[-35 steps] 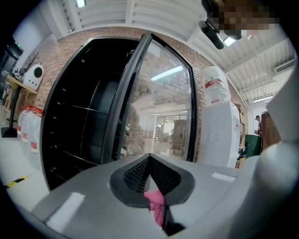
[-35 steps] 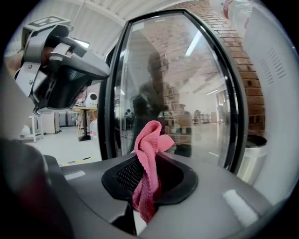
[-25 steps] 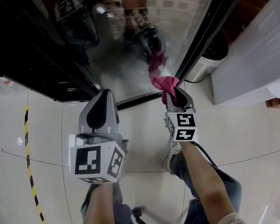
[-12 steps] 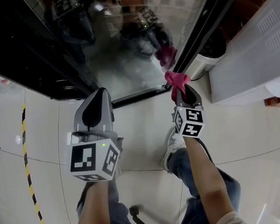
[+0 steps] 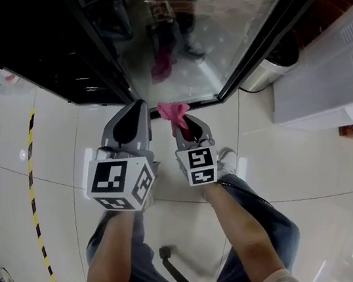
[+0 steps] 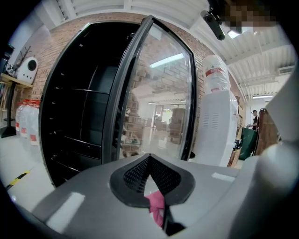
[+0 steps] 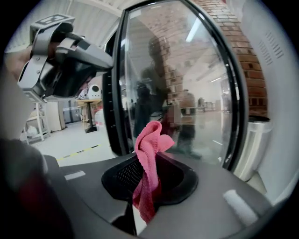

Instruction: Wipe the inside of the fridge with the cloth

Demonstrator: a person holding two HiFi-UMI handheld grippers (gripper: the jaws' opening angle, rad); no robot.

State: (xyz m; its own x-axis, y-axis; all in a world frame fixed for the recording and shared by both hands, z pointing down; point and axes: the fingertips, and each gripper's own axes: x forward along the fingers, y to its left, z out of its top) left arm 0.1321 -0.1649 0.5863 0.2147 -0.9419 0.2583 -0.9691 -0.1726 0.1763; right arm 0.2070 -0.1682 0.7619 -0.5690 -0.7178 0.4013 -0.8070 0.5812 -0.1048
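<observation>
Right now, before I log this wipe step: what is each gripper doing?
Left gripper: jaws shut, empty.
Right gripper: jaws shut on the pink cloth.

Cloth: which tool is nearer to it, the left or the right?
Right. The right tool is shut on the cloth, which sticks out past its tips. The left tool, shut, sits close beside the cloth on its left.
</observation>
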